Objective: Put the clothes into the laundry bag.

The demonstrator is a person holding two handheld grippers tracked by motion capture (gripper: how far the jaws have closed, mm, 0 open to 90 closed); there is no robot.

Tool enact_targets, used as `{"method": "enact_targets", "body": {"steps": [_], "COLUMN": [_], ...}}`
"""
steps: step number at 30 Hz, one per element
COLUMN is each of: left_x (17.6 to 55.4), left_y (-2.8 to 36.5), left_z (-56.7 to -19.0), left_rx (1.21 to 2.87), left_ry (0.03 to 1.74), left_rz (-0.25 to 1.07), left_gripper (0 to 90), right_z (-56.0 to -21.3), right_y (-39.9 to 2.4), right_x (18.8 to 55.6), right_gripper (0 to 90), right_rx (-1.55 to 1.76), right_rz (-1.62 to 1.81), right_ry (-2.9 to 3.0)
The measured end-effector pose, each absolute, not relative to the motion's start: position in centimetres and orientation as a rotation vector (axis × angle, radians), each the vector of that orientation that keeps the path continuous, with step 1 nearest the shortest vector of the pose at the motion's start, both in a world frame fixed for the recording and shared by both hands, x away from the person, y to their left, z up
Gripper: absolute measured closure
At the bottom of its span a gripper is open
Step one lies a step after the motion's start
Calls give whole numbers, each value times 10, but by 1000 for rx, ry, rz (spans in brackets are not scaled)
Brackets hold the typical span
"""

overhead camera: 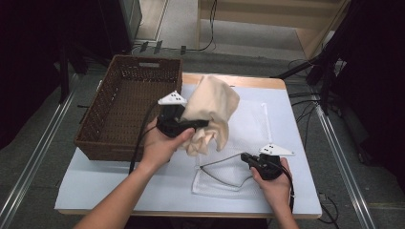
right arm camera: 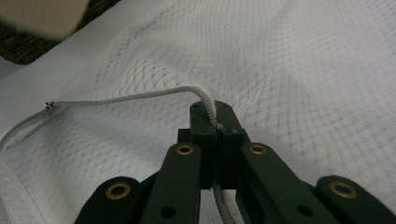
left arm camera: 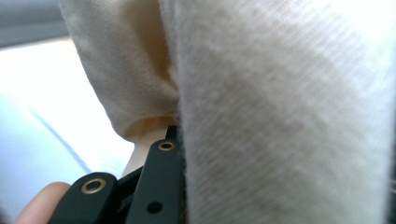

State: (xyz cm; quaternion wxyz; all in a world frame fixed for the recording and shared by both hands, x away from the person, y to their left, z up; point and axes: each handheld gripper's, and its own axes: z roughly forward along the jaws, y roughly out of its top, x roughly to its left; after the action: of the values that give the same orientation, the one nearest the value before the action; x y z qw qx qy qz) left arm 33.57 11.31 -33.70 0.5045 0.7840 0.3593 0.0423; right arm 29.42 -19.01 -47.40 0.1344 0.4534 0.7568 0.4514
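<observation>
The left tool (overhead camera: 191,125) is clamped on a cream cloth (overhead camera: 210,112), held up above the tabletop (overhead camera: 95,183) just right of a brown wicker basket (overhead camera: 124,102); in the left gripper view the fabric (left arm camera: 280,116) bunches over the jaws. The right tool (overhead camera: 244,156) is pinched fully closed on a grey drawstring cord (right arm camera: 208,105), low at the near right of the tabletop. The cord (overhead camera: 222,162) loops from the mouth of a white mesh bag (overhead camera: 215,183) that lies flat beneath and beyond it. The cloth hangs crumpled, soft and thick, its lower folds close over the bag. The mesh (right arm camera: 303,70) is fine and see-through.
</observation>
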Motion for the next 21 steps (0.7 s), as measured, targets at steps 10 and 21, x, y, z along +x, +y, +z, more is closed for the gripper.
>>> {"method": "enact_targets", "body": {"steps": [10,21], "left_x": [292,264], "left_y": [90,62], "left_z": [-384,-442], "left_rx": [1985,2300], "left_ry": [741,548], "left_rz": [-48,-258], "left_gripper": [726,727], "right_z": [-471,-464], "right_y": [-191,-194], "right_x": [298,301], "right_gripper": [897,897], "right_rx": [1316,1313], "right_rz": [1323,1409], "right_ry": [2174,2155]}}
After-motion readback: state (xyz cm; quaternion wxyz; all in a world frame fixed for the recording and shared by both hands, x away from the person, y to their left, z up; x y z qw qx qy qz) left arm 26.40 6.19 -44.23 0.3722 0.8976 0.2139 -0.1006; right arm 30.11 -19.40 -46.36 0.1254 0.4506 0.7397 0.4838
